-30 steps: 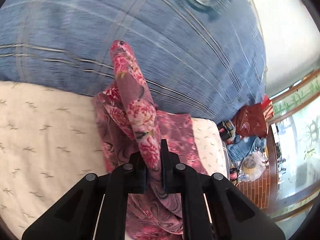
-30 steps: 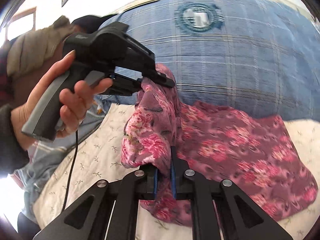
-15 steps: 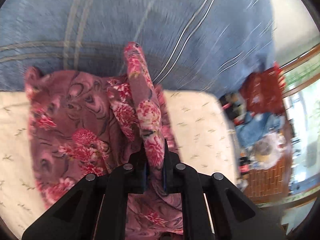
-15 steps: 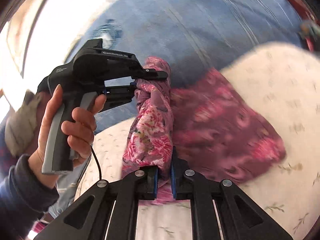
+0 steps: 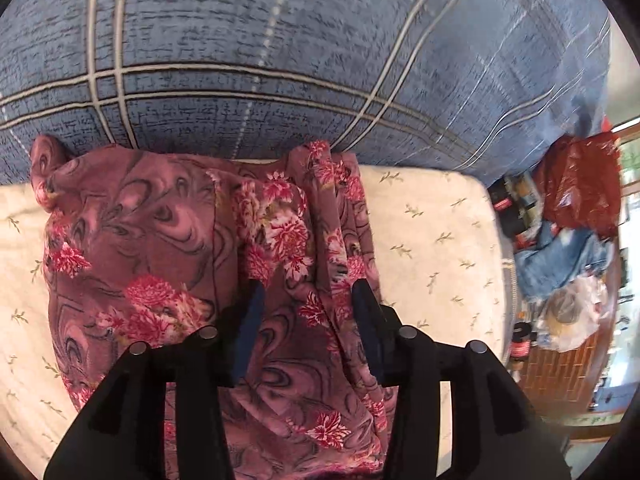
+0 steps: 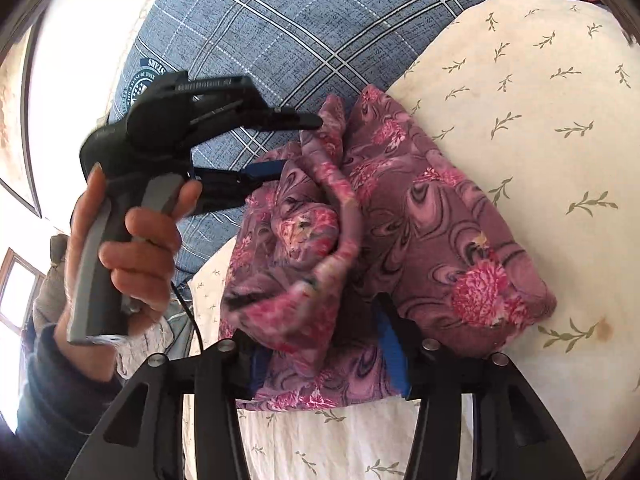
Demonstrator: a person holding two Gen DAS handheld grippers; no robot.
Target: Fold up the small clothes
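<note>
A small mauve garment with pink flowers [image 5: 168, 264] lies bunched on the cream bed sheet [image 5: 432, 240], partly folded over itself. My left gripper [image 5: 308, 296] is open, its fingers spread either side of a raised fold of the garment. It also shows in the right wrist view [image 6: 296, 148], open at the garment's far edge, held by a hand. My right gripper [image 6: 316, 316] is open over the near edge of the garment [image 6: 432, 216], with a loose fold lying between its fingers.
A big blue plaid pillow [image 5: 280, 40] lies against the far side of the garment. The bed's right edge drops to a brick floor with a red bag [image 5: 576, 184], denim cloth [image 5: 560, 260] and small clutter.
Both grippers were shut on the lifted fold of the garment and carried it over. Now both have opened and the fold has dropped onto the rest of the garment.
</note>
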